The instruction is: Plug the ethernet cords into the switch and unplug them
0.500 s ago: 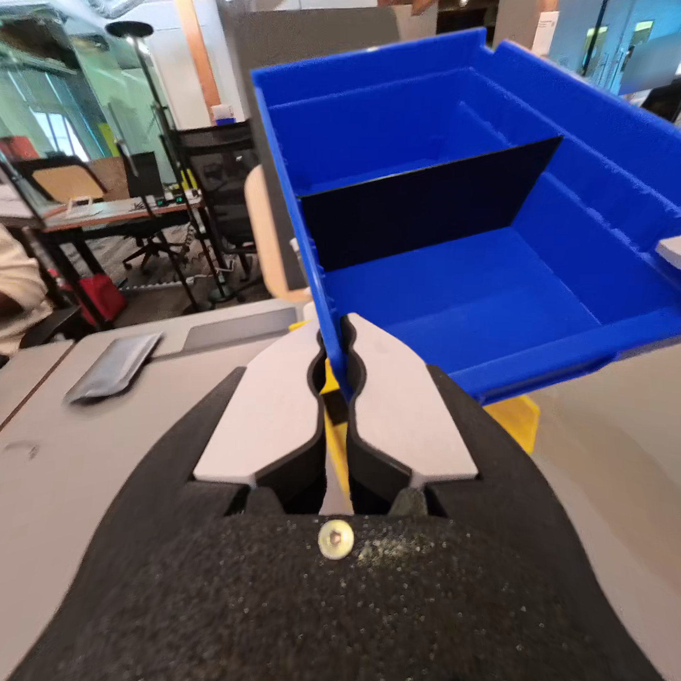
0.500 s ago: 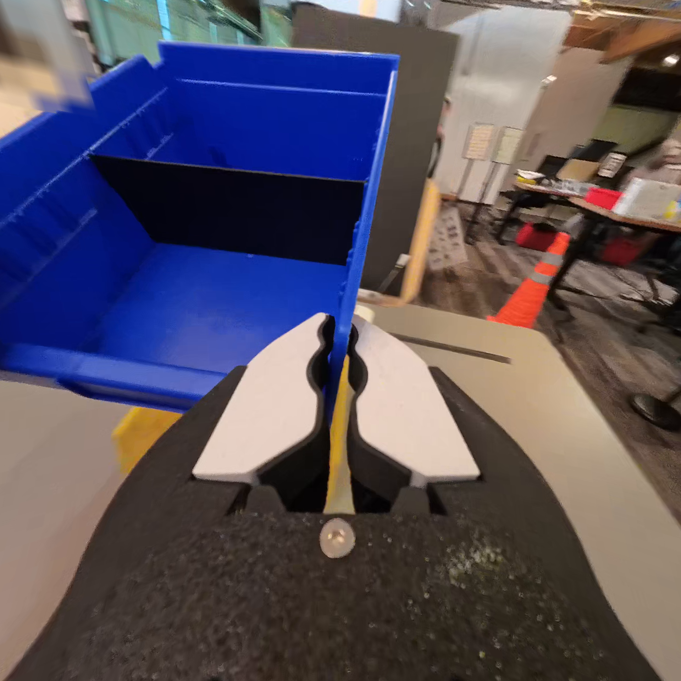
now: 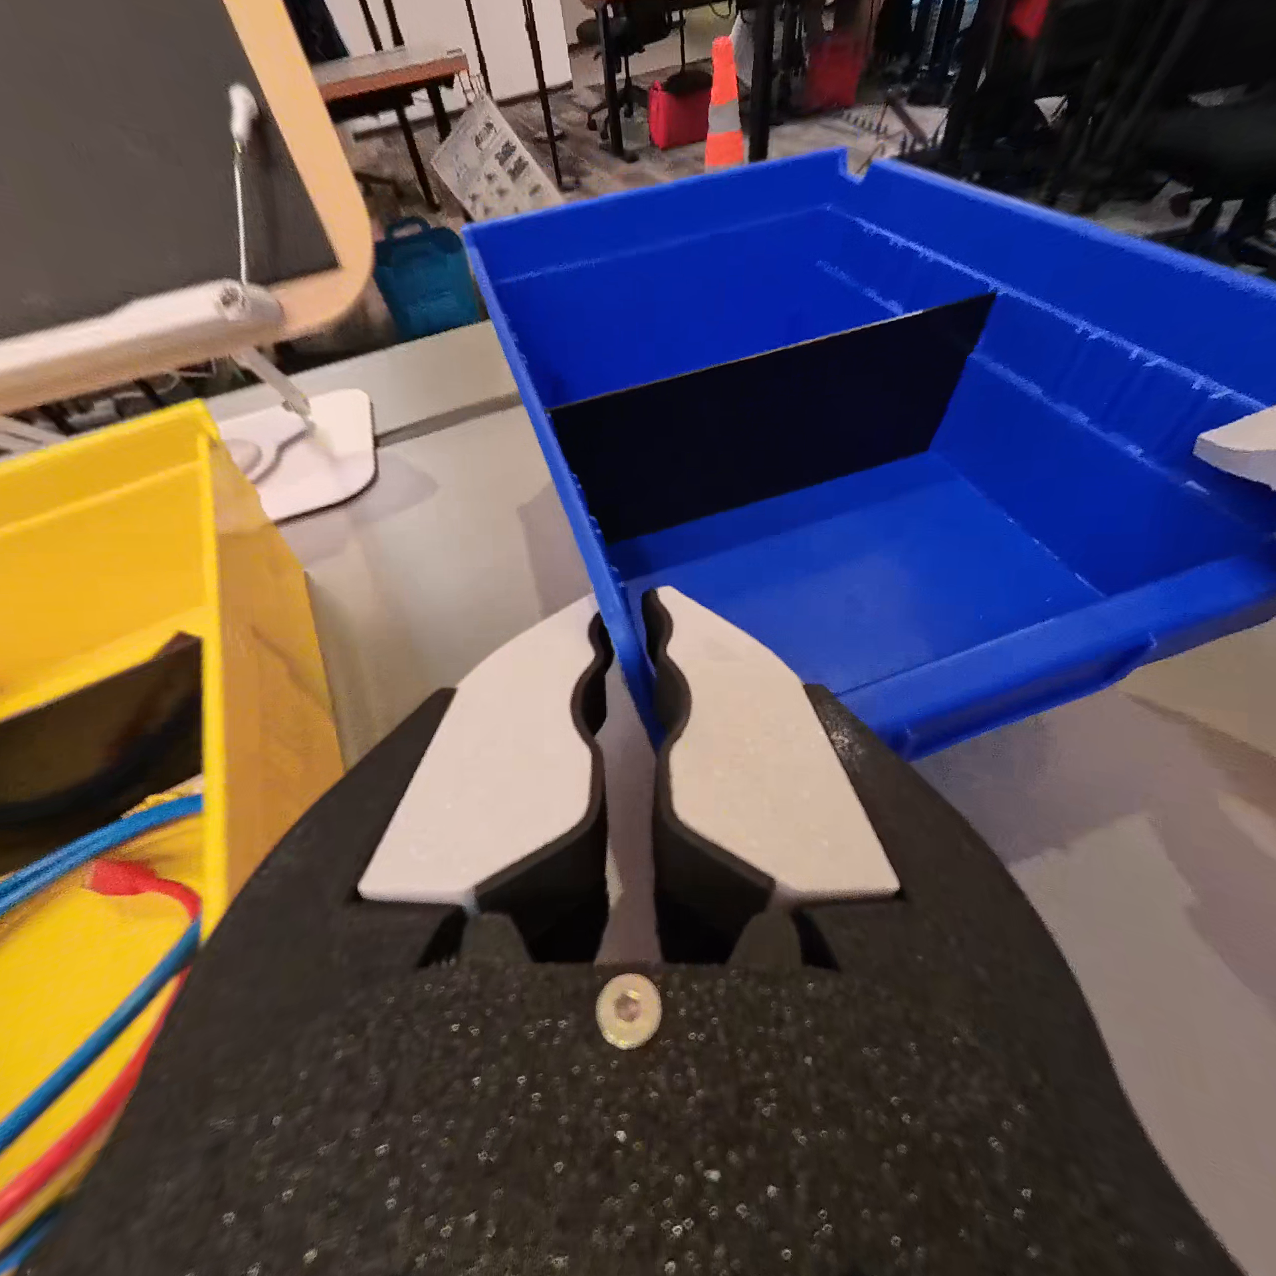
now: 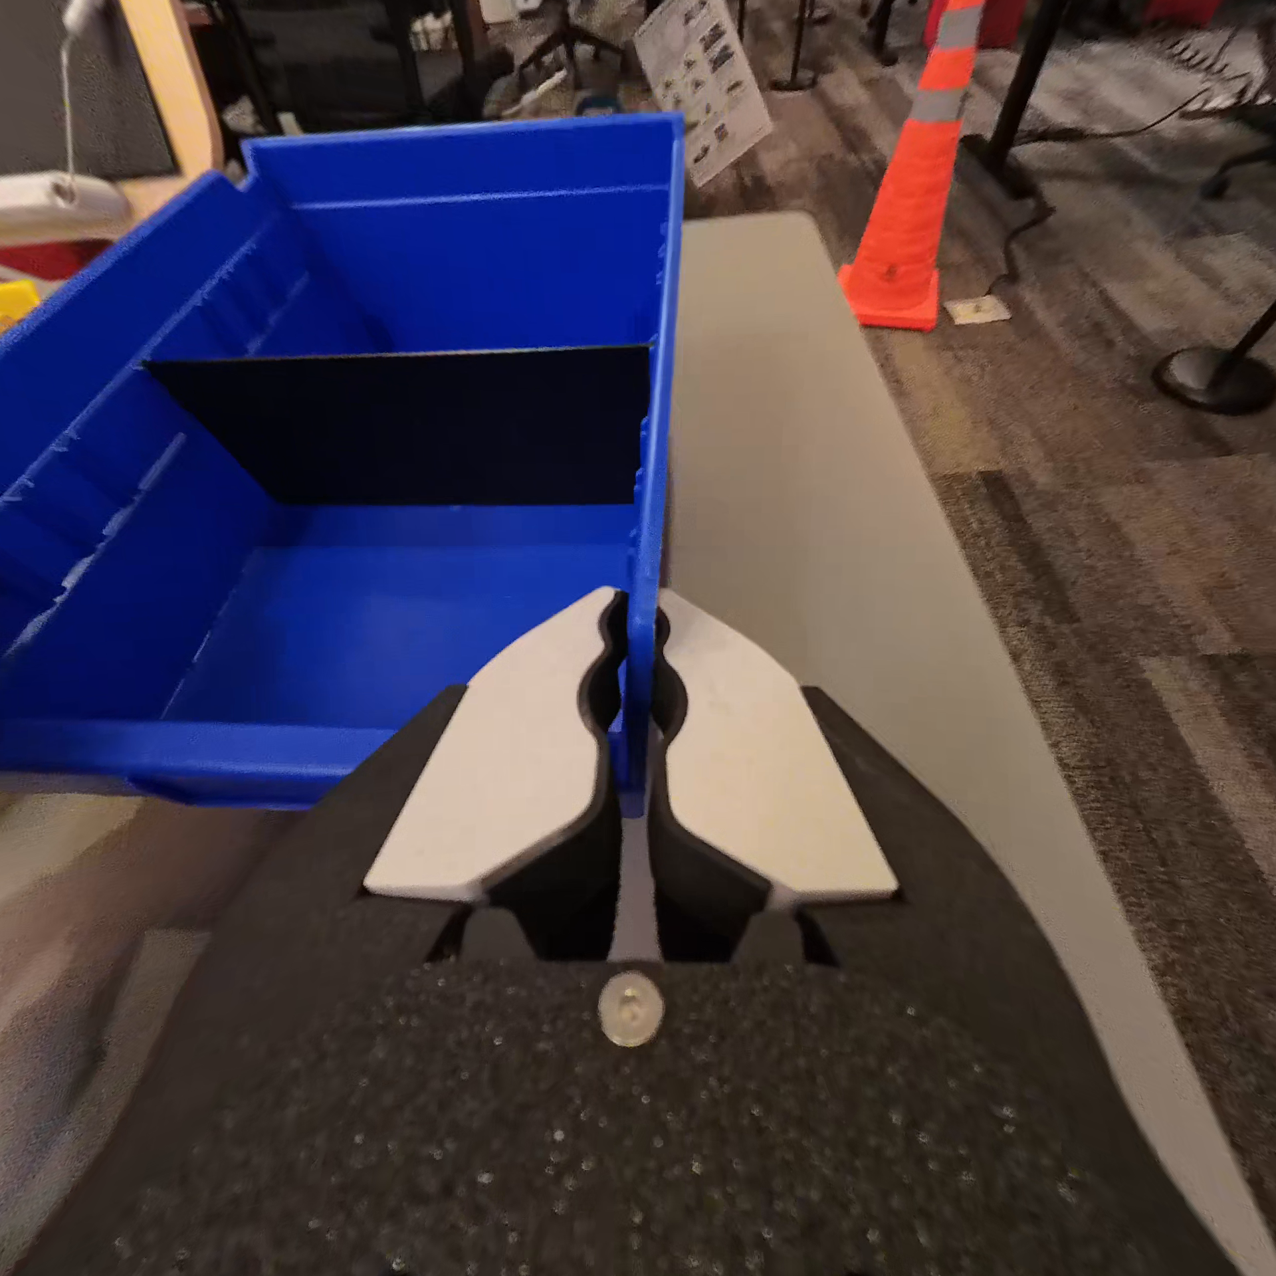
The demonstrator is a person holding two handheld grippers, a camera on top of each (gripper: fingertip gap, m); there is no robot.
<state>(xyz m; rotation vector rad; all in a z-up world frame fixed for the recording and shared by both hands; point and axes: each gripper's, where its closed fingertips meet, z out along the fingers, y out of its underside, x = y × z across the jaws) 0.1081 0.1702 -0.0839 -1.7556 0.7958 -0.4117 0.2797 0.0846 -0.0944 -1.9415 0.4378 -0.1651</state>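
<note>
The left gripper (image 3: 630, 645) pinches the left side wall of an empty blue plastic bin with a black divider (image 3: 863, 552); the right gripper (image 4: 639, 621) pinches the opposite wall, the bin apparently lifted above the grey bench (image 3: 428, 552). The blue and red ethernet cords (image 3: 103, 891) lie in a yellow plastic bin (image 3: 138, 552) to the left; no switch is visible. With only thin rims clamped, uneven hand movement could twist the bin loose or knock it against the yellow one.
</note>
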